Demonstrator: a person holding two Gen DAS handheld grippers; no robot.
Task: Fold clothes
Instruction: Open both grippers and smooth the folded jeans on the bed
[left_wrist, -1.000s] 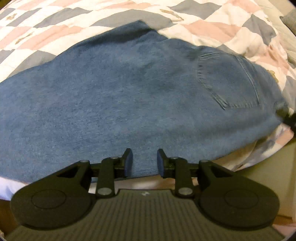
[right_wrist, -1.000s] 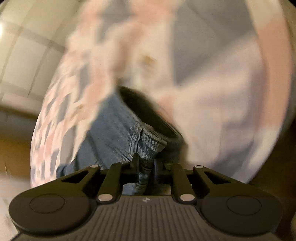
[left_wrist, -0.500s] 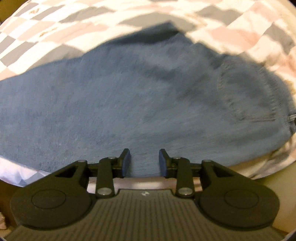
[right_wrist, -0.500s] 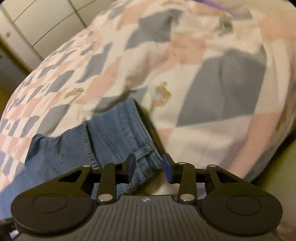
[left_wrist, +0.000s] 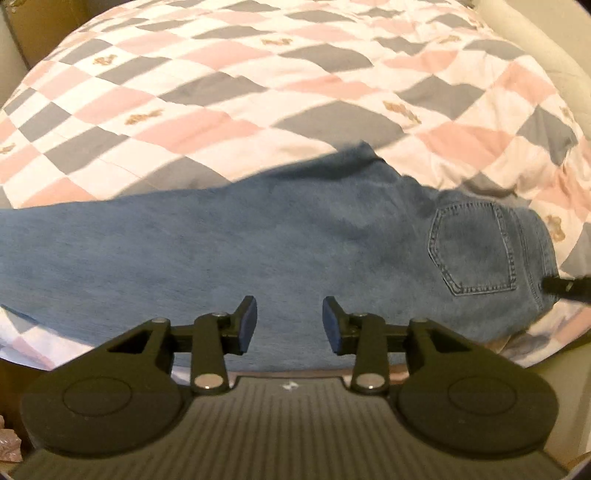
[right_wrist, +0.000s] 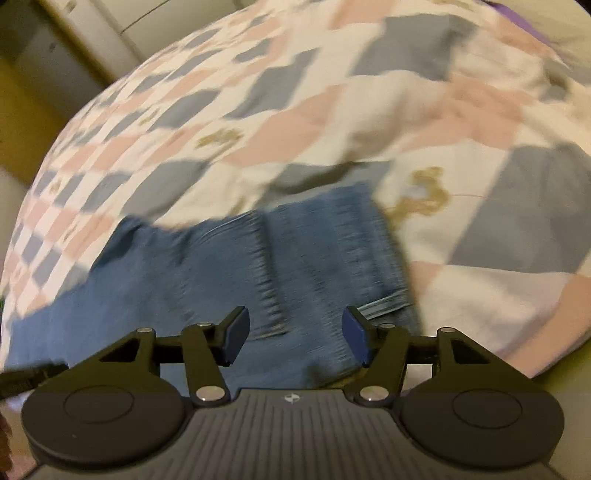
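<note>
A pair of blue jeans (left_wrist: 258, 251) lies folded lengthwise across the near edge of the bed, its back pocket (left_wrist: 472, 251) at the right end. My left gripper (left_wrist: 289, 328) hovers open above the jeans' near edge with nothing between its fingers. In the right wrist view the waistband end of the jeans (right_wrist: 295, 266) lies just ahead, blurred by motion. My right gripper (right_wrist: 295, 338) stands open over that end, holding nothing. Its dark tip also shows at the right edge of the left wrist view, beside the waistband.
A quilt (left_wrist: 258, 92) of pink, grey and white diamonds covers the bed beyond the jeans. Pale cabinet doors (right_wrist: 103, 33) stand past the bed's far left. The bed's near edge drops off just under both grippers.
My right gripper let go of the waistband, opened and pulled back. My left gripper stayed open and drew back and up, so more of the quilt shows.
</note>
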